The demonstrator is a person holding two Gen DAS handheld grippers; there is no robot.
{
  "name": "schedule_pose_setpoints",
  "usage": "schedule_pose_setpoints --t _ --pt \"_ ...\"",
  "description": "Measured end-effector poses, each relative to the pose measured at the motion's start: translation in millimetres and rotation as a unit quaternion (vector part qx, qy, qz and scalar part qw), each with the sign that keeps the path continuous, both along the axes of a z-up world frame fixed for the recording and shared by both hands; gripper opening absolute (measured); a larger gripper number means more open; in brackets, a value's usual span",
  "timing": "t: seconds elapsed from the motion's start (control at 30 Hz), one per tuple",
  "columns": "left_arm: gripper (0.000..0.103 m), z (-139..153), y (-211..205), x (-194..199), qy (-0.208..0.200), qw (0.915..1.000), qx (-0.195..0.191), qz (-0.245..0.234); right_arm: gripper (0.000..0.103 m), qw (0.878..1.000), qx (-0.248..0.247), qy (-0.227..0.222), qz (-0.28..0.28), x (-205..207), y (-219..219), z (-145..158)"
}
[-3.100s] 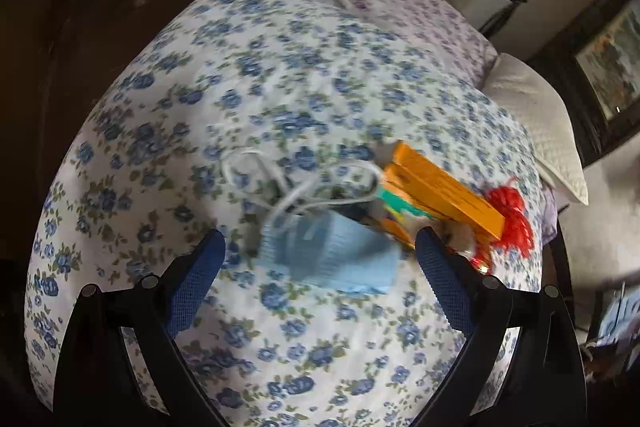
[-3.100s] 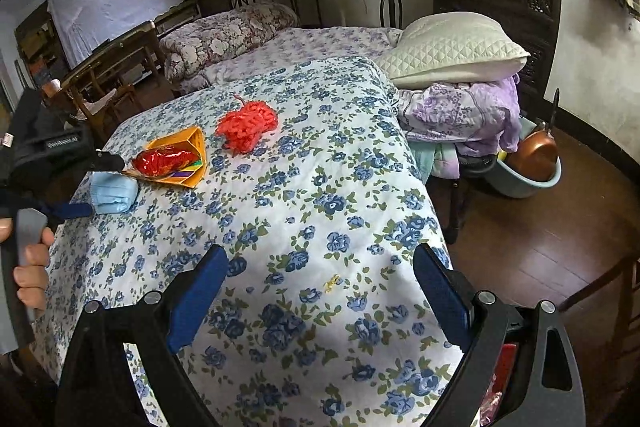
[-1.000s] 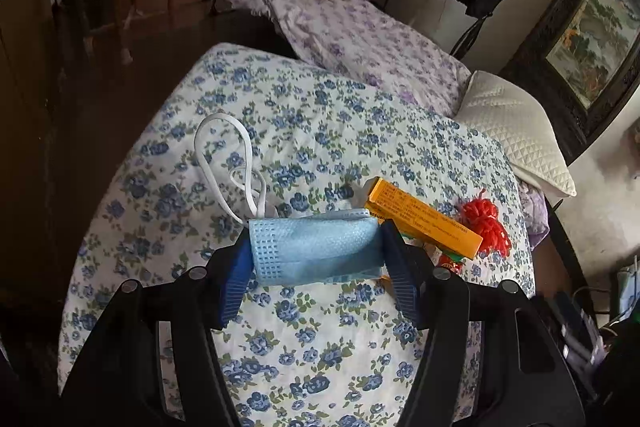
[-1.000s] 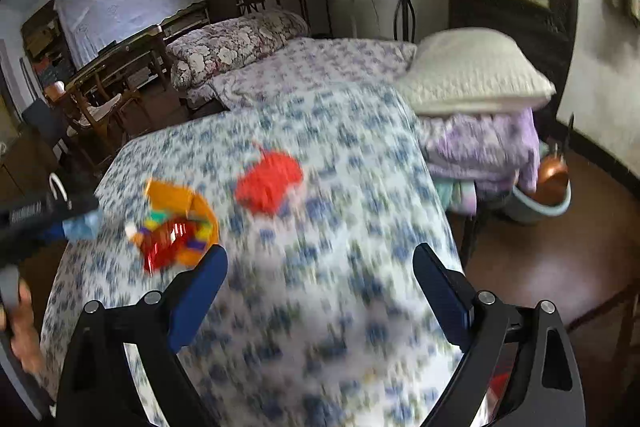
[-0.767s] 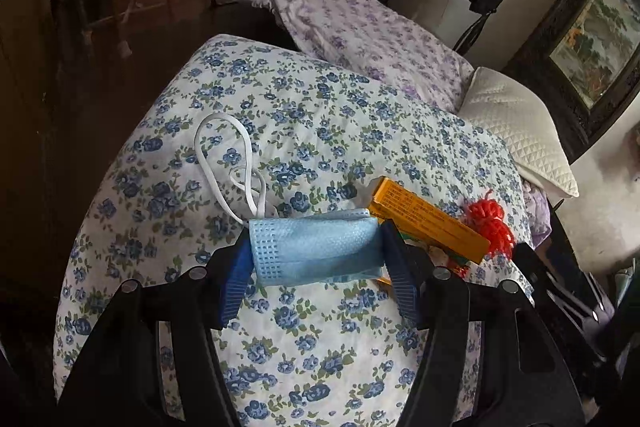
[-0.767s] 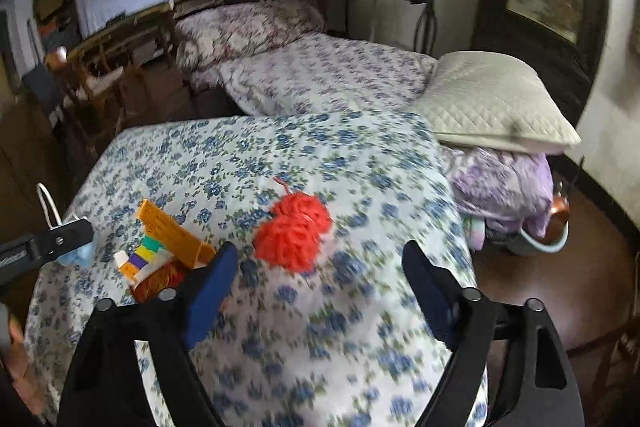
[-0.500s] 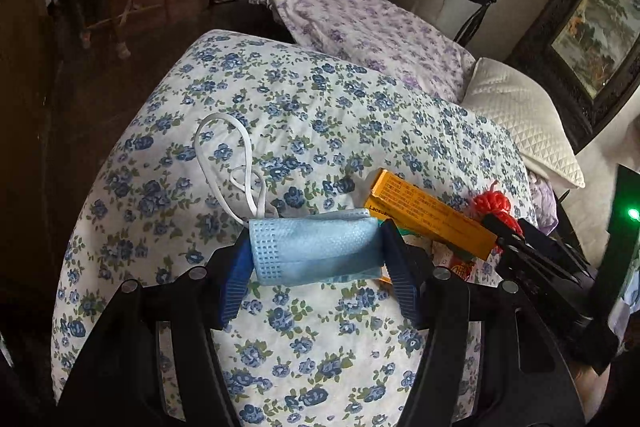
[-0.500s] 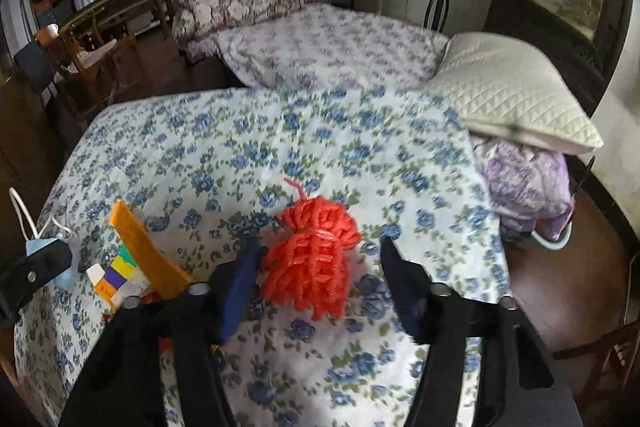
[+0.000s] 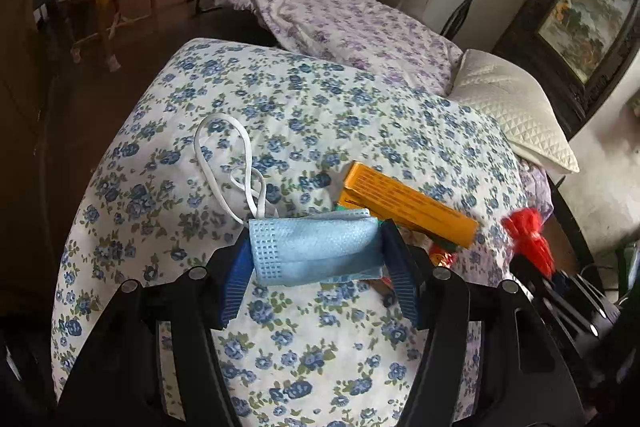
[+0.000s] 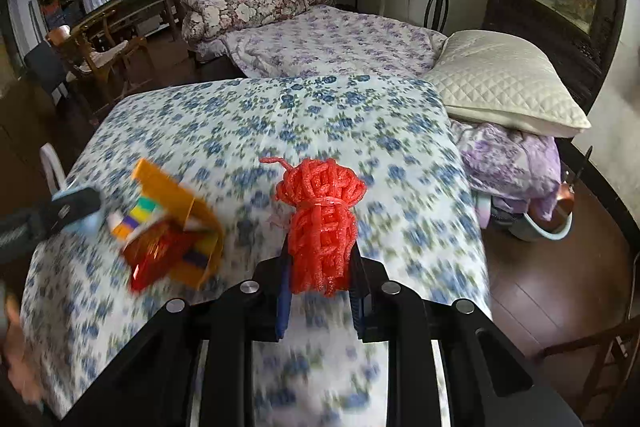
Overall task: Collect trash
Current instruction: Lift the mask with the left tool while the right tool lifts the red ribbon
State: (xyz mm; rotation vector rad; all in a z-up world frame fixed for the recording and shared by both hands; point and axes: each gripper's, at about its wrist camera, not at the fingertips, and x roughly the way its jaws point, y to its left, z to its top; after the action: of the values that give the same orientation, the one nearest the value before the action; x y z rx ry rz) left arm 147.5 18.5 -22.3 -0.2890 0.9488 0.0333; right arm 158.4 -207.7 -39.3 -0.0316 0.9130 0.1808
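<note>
My left gripper (image 9: 316, 267) is shut on a folded blue face mask (image 9: 314, 247), held above the flowered bedspread (image 9: 280, 107) with its white ear loops (image 9: 240, 163) hanging out in front. My right gripper (image 10: 320, 283) has its jaws closing on a red foam net bundle (image 10: 320, 215) that stands between the pads, which touch both its sides. In the left wrist view that bundle (image 9: 524, 227) and the right gripper (image 9: 536, 267) show at the right. An open orange box (image 10: 176, 195) with coloured packets and a shiny red wrapper (image 10: 156, 259) lies on the bed between the two grippers.
A white quilted pillow (image 10: 504, 83) lies on folded purple bedding at the right edge of the bed. A second bed (image 10: 328, 39) with a flowered quilt stands behind. A basin (image 10: 544, 227) sits on the dark floor at right; wooden chairs (image 10: 100, 55) stand at left.
The right gripper came in over the red net bundle and its jaws narrowed from wide apart to both sides of it. The left gripper kept the mask and stayed put.
</note>
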Motion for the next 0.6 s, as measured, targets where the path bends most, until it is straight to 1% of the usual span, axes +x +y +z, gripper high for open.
schedule_pose_setpoints --t 0.13,0.23,0.33,0.5,0.6 --pt "0.061 2.9 -7.1 -5.4 -0.003 0.9999 -0.002 -0.013 0.024 1.000 0.020 -0.004 -0.012 -46.1 -22.8 5.2" --pt "0.061 9.0 -19.5 -13.5 -0.009 0.9994 -0.008 -0.032 0.024 0.999 0.031 0.002 -0.028 -75.3 -38.8 1.8" --pt "0.061 16.7 -41.9 -23.0 -0.020 0.9979 -0.006 -0.061 0.024 0.999 0.031 0.003 -0.043 -102.0 -52.1 -1.3" --pt "0.061 21.9 -84.3 -40.3 -0.023 0.9928 -0.007 -0.117 0.024 0.997 0.039 -0.007 -0.067 -126.7 -73.1 -2.0" --pt "0.061 24.3 -105.8 -47.9 -0.028 0.9902 0.013 -0.136 0.024 0.996 0.030 -0.015 -0.078 -138.3 -82.9 -3.4"
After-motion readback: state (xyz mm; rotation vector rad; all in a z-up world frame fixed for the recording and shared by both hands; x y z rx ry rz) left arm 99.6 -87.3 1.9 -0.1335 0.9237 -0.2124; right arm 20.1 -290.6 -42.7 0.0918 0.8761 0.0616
